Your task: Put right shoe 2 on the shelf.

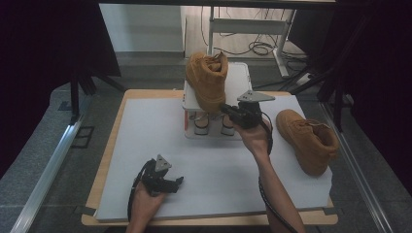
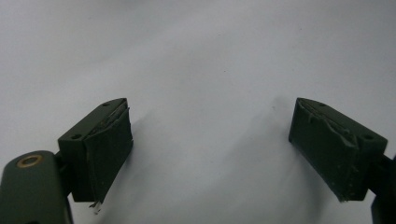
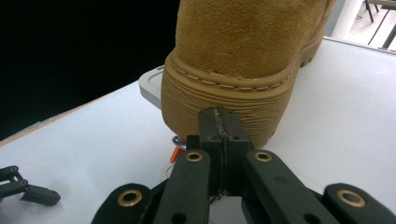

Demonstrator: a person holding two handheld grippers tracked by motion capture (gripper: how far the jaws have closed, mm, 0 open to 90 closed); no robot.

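Tan suede is what my right gripper (image 3: 218, 122) faces: its jaws are clenched together with nothing between them, tips pressed up to the ribbed sole at the heel of the boot (image 1: 207, 80) standing on the white rack (image 1: 239, 77) at the back of the bench (image 1: 194, 160). I judge the risk plain: a push from closed jaws low on the heel could skid the boot too far across the rack's top, or tip it off the far edge. It looks stiff, tall-collared, with pale stitching above a thick grooved sole. A 2nd boot (image 1: 308, 139) lies on the bench to the right. My left gripper (image 1: 165, 183) rests low near me, jaws released and wide, empty.
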